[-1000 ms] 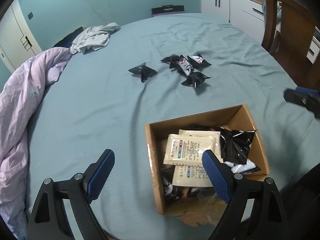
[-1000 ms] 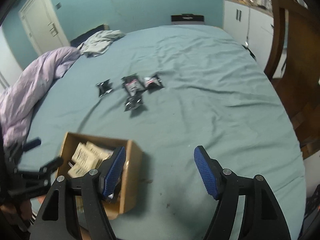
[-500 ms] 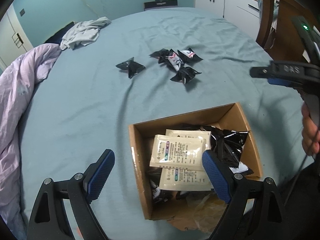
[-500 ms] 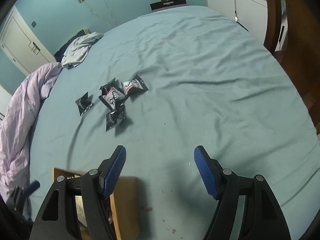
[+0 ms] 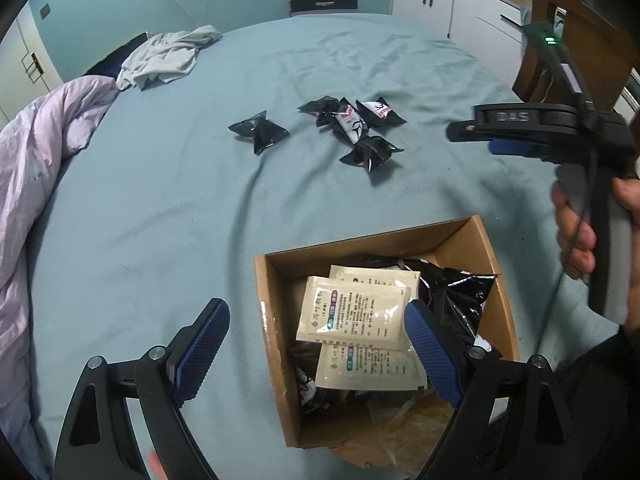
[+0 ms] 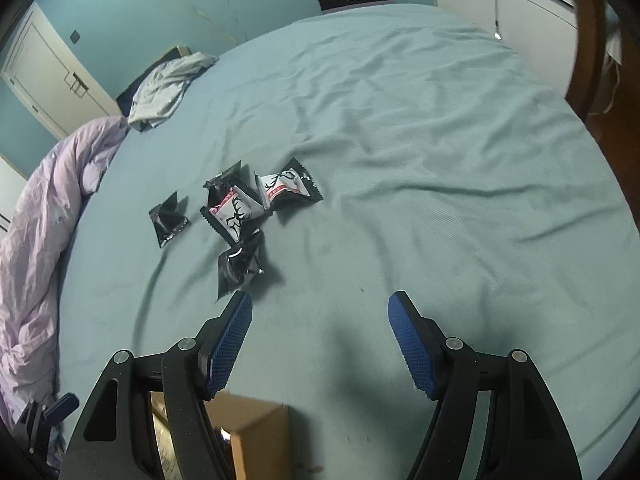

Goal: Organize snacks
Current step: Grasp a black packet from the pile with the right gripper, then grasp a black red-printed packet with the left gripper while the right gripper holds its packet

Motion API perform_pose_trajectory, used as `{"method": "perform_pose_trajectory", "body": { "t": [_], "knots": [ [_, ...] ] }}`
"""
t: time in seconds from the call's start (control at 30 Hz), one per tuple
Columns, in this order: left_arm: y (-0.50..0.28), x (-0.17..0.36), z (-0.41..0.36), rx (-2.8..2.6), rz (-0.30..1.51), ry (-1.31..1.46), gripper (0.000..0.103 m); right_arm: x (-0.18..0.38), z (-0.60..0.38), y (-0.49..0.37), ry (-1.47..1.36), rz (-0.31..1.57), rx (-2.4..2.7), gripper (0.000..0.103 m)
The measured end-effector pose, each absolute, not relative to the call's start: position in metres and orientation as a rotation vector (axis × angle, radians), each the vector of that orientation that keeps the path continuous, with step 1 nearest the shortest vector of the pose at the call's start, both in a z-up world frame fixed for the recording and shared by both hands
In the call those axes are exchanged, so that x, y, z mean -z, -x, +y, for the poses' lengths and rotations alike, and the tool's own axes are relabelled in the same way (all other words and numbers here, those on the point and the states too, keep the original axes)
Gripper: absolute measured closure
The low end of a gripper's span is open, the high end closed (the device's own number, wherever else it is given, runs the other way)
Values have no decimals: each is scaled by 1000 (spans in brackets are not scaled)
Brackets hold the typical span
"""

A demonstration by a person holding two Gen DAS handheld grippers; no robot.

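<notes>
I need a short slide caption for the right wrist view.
Open right gripper above the teal bedsheet, pointed toward five loose black snack packets.

Teal walls [image 6: 120,4], white door [image 6: 48,76] on the left, white cabinets [image 5: 440,4] at the far right. Bed with blue-green sheet [image 6: 400,140] fills the room; lilac duvet [image 5: 36,152] bunched along its left edge. Dark wood furniture [image 5: 560,60] at right, dim light.
</notes>
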State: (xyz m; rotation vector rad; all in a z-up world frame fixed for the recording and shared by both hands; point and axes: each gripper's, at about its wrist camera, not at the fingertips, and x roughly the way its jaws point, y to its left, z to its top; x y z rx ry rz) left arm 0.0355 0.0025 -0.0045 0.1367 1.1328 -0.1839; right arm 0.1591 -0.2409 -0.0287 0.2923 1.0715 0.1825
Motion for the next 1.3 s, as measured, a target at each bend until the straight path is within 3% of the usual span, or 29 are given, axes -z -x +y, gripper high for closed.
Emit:
{"method": "perform_pose_trajectory", "body": {
  "t": [0.47,0.63,0.73,0.77,1.3],
  "knots": [
    [-51,16,13,183,1187,-70,12,78,-146,-228,-18,1155,-418,33],
    [-51,18,14,176,1189,-67,12,82,-152,-244,-88,1169,-431,33],
    [-52,18,15,171,1187,-70,12,93,-152,-247,-60,1218,-415,65],
    [-53,18,15,169,1185,-72,12,93,-151,-247,-62,1221,-413,69],
    [-43,16,17,98,1128,-121,13,-11,-186,-157,-176,1044,-341,71]
  ]
}}
